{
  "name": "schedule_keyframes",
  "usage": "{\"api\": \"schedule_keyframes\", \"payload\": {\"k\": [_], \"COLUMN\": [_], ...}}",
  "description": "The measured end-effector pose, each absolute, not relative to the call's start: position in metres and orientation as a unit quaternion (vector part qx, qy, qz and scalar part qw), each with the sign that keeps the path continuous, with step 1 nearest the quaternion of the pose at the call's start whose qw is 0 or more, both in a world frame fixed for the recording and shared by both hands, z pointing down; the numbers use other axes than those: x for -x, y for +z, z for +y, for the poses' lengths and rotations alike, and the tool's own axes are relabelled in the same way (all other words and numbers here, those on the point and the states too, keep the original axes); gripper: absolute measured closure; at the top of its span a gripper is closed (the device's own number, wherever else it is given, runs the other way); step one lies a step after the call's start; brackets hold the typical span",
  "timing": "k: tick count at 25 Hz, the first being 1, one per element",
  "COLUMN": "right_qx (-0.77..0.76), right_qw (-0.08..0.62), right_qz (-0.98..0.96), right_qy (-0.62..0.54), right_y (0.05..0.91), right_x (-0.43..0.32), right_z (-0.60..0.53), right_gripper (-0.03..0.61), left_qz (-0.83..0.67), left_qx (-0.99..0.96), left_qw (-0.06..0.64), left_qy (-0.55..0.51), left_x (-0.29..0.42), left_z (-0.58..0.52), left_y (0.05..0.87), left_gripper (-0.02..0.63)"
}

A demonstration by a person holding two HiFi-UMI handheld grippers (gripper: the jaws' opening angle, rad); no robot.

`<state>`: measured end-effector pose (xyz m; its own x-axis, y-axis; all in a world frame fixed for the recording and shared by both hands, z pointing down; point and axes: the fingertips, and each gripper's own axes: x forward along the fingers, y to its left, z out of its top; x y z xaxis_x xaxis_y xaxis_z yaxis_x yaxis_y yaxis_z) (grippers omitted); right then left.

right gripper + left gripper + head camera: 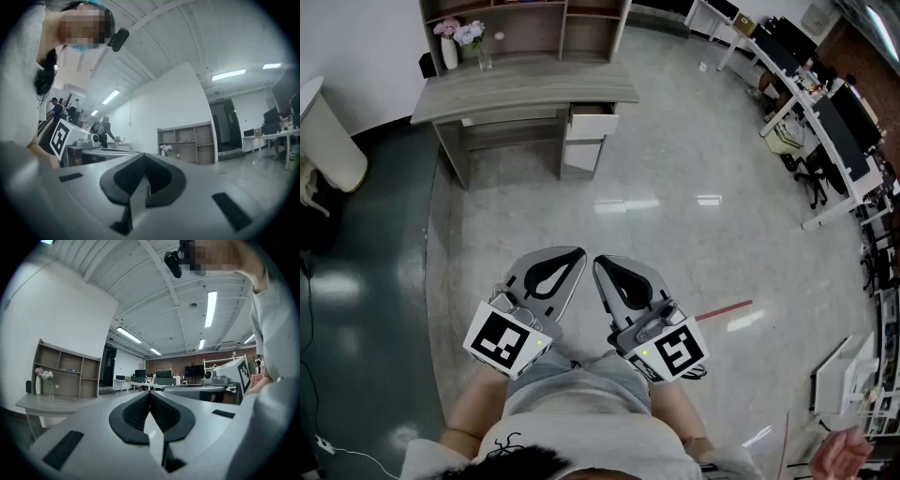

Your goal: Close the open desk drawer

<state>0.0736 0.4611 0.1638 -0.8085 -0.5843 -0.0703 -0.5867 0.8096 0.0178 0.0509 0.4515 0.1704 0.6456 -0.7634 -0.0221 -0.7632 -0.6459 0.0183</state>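
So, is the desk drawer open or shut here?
Open: the top drawer juts out from the desk, its inside visible from above.

Grey desk [525, 94] on glossy floor [675, 234]; flower vase [450, 54] on desktop.

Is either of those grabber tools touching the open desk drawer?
No, the left gripper and the right gripper both hover far short of the drawer, with bare floor between.

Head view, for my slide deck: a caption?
Left gripper and right gripper, both shut and empty, far from the open drawer.
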Motion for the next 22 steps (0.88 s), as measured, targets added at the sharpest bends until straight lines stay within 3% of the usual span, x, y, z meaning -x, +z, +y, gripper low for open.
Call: {"api": "schedule_keyframes", "payload": {"k": [22], "right_qx": [0.32], "right_qw": [0.031], "right_qz": [0.947], "right_qy": [0.027], "right_y": [0.166], "right_x": [-0.033], "right_z": [0.45], "right_gripper": [0.571], "left_qz": [-0.406], "left_qx": [-0.914], "left_qw": [0.003], "left_qy": [-0.022], "left_x": [-0.011], "left_z": [0.433], "left_y": [0.175], "left_gripper": [0.603]}}
